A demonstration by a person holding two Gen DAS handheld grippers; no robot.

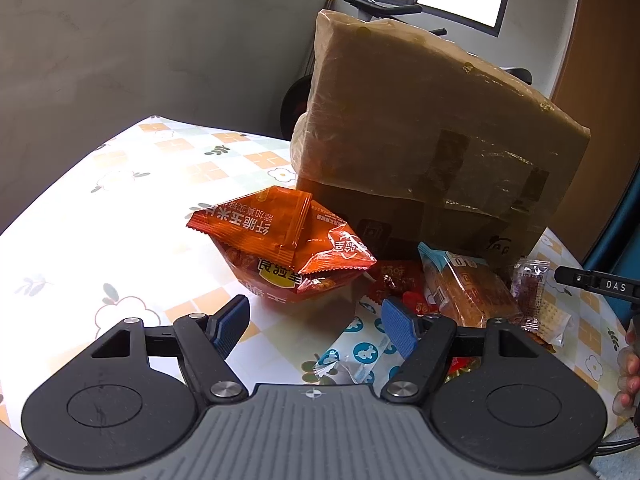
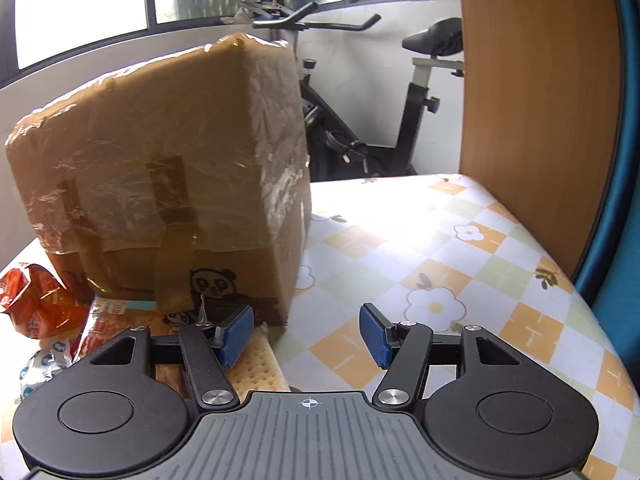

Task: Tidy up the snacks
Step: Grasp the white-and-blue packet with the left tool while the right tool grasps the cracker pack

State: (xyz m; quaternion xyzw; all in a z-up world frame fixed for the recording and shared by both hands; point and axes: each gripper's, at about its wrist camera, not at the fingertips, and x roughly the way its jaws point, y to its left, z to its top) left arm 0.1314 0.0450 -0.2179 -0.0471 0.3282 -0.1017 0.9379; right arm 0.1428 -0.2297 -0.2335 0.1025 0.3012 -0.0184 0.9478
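Two orange snack bags [image 1: 280, 240] lie stacked on the flowered tablecloth in front of a tall taped cardboard box [image 1: 420, 140]. Right of them is a pile of a bread packet [image 1: 468, 292], a small clear packet [image 1: 528, 288], red wrappers [image 1: 396, 280] and a white-and-blue wrapper [image 1: 360, 348]. My left gripper [image 1: 315, 326] is open just short of the orange bags, holding nothing. My right gripper [image 2: 307, 336] is open over bare tablecloth beside the box [image 2: 160, 160], with nothing between its pads. A cracker packet [image 2: 256, 368] lies under its left finger.
A black bar marked DAS [image 1: 600, 282] and a person's fingers [image 1: 630, 376] show at the right edge of the left wrist view. A wooden panel [image 2: 532, 120] borders the table [image 2: 440, 240] on the right. An exercise bike [image 2: 360, 120] stands behind the table.
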